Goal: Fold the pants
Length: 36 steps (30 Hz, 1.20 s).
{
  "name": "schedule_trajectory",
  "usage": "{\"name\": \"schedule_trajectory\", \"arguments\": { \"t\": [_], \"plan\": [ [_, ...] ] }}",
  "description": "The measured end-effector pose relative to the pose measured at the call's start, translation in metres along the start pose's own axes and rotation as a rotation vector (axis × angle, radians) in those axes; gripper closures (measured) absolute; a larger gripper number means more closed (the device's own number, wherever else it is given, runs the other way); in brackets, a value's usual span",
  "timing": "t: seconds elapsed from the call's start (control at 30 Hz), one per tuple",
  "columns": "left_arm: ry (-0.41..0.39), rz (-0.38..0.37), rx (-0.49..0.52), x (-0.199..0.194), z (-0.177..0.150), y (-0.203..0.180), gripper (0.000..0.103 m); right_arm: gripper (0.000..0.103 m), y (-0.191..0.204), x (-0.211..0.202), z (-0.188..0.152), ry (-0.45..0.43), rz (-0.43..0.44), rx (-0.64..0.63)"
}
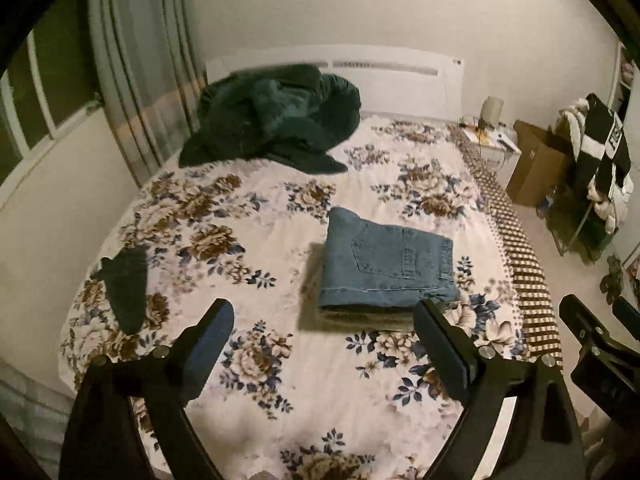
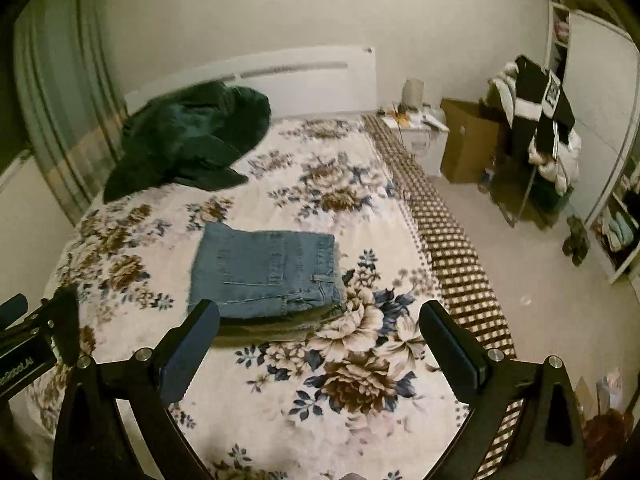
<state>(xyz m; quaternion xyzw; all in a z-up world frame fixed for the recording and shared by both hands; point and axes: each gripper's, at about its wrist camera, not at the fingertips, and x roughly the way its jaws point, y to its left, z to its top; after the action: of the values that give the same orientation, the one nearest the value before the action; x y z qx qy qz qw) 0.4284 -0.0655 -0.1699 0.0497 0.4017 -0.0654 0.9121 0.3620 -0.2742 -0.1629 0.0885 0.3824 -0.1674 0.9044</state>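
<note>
A pair of blue jeans lies folded into a compact rectangle on the floral bedspread, back pocket up. It also shows in the right wrist view. My left gripper is open and empty, held above the bed just short of the jeans' near edge. My right gripper is open and empty, also held above the bed near the jeans' near right corner. The right gripper shows at the right edge of the left wrist view.
A dark green blanket is heaped at the head of the bed. A dark sock-like item lies at the bed's left side. A nightstand, cardboard box and clothes rack stand to the right.
</note>
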Motion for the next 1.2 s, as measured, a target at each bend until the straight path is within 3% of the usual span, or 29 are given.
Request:
{"name": "schedule_trajectory", "arguments": {
  "t": [0.37, 0.6, 0.73, 0.8, 1.2],
  "plan": [
    [-0.113, 0.023, -0.030, -0.128, -0.034, -0.002, 0.011, 0.001, -0.015, -0.176, -0.024, -0.133, 0.079, -0.036],
    [-0.141, 0.022, -0.048, -0.168, -0.051, -0.002, 0.011, 0.001, -0.028, -0.254, -0.042, -0.170, 0.100, -0.066],
    [-0.143, -0.002, -0.055, -0.181, -0.056, 0.000, 0.011, 0.001, -0.032, -0.280, -0.046, -0.184, 0.091, -0.072],
    [-0.144, -0.011, -0.050, -0.186, -0.056, 0.001, 0.003, 0.000, -0.033, -0.289, -0.047, -0.186, 0.091, -0.064],
    [-0.156, -0.018, -0.020, -0.199, -0.063, 0.001, 0.003, 0.000, -0.032, -0.301, -0.045, -0.180, 0.059, -0.045]
  ]
}}
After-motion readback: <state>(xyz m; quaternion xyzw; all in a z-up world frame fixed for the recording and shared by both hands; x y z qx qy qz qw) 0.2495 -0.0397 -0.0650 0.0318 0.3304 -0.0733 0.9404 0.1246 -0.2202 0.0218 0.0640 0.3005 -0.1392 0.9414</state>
